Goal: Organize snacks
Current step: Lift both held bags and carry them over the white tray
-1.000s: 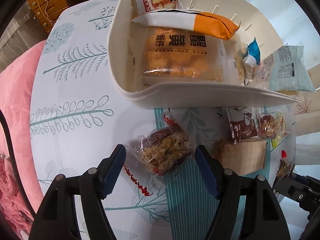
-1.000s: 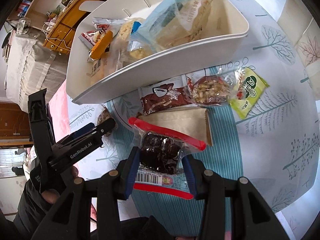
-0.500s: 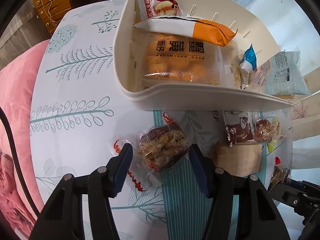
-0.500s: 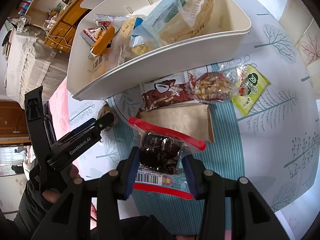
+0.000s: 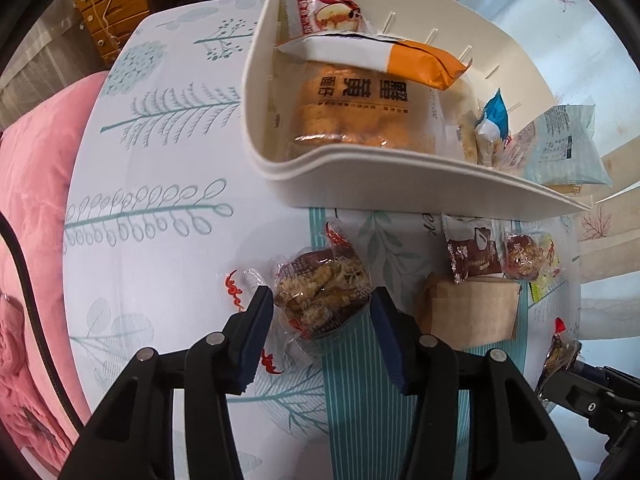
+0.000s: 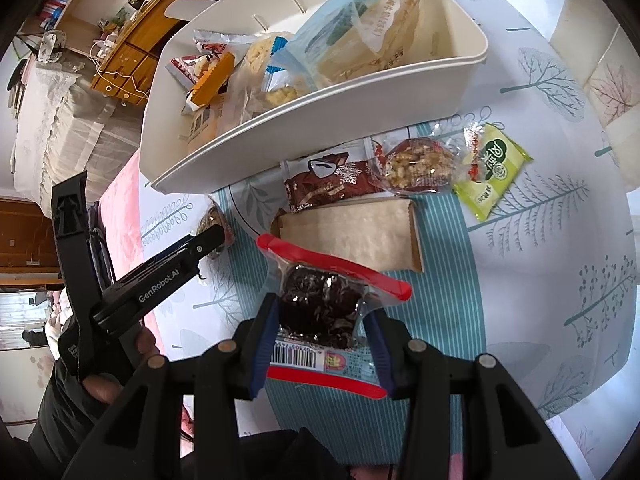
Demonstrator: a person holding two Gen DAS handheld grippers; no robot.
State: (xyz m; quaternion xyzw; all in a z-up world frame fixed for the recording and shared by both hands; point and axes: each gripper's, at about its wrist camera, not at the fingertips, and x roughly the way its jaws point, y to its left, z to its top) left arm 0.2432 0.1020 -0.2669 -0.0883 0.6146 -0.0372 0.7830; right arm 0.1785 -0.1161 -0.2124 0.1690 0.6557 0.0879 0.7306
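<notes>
We see the bin (image 5: 360, 184) at the far side of the table (image 5: 160, 264), packets inside it; before it lie the nut cluster packet (image 5: 320, 292), the flat paper pouch (image 5: 472, 312) to its right, and further packets beyond.

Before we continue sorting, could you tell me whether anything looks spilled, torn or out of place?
Nothing looks spilled or torn. The light-blue bag leans tilted above the bin rim, and four snacks lie loose on the table.
</notes>
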